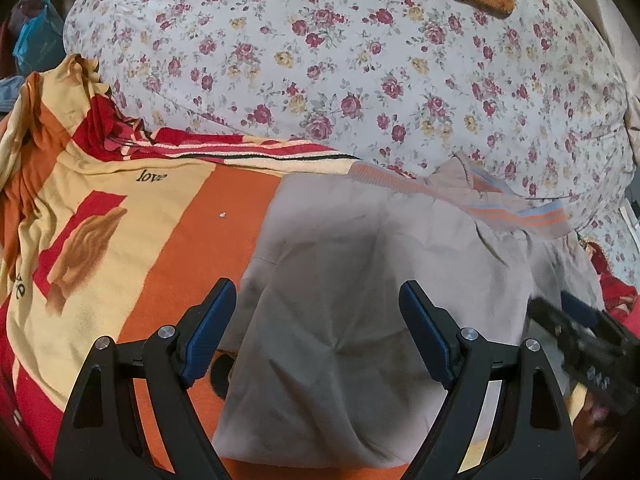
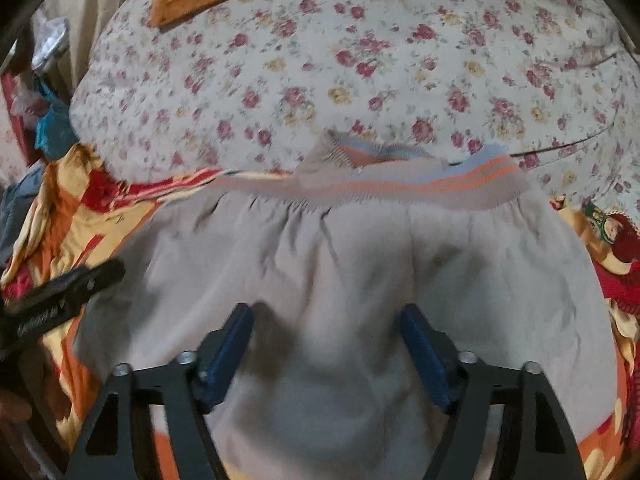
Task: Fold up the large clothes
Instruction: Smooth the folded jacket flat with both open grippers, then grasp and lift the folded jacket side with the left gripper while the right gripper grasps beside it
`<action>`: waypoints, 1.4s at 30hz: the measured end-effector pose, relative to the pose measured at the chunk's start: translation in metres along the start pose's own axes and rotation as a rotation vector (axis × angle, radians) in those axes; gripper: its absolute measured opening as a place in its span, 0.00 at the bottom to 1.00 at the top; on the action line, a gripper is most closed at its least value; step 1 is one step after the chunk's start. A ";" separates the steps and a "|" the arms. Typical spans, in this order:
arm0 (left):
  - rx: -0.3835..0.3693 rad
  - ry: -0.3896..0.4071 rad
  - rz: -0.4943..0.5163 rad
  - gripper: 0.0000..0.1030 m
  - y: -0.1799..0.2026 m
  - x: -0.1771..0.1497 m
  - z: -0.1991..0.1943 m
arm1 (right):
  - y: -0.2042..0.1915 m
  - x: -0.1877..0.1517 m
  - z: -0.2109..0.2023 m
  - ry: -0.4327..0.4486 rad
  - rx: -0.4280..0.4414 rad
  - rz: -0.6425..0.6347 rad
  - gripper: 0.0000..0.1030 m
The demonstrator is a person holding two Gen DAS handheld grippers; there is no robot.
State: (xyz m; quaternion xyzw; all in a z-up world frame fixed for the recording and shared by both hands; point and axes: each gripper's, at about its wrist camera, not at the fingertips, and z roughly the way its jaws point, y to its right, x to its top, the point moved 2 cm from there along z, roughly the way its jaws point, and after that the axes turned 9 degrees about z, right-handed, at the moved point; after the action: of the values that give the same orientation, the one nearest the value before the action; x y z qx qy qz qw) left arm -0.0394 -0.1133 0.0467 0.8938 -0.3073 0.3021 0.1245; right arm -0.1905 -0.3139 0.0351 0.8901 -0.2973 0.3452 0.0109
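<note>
Left gripper [image 1: 316, 296]: jaws apart, nothing between the pads; hovers over the left part of the garment, pointing down and away.
Right gripper [image 2: 326, 320]: jaws apart, cloth below them but not pinched; view is blurred.
Garment: grey-beige trousers [image 2: 340, 272], spread flat on the bed, directly under and just beyond both grippers.
Waistband [image 2: 420, 184]: ribbed, with orange and pale blue stripes, at the far edge of the trousers, running left to right.
Long axis: near to far, from the legs under the grippers up to the waistband.
Key relation: waistband lies ahead of both grippers; the right one sits squarely over the middle of the cloth, the left one near its left edge [image 1: 256, 256].
Nearer hand: right, by my reckoning, for the waistband's middle.
Underlay: orange, yellow and red blanket [image 1: 168, 240] beneath the trousers.
Beyond: floral quilt [image 1: 360, 60], bunched up, touching the waistband's far side.
</note>
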 end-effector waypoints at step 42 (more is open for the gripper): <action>-0.394 -0.133 -0.196 0.24 -0.010 0.015 0.043 | 0.083 -0.017 -0.053 -0.034 0.085 0.066 0.73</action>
State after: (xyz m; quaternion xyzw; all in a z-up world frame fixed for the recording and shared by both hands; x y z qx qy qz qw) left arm -0.0034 -0.1302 0.0219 0.8957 -0.2795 0.1630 0.3049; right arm -0.2772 -0.3611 0.0495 0.8852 -0.3118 0.3426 -0.0432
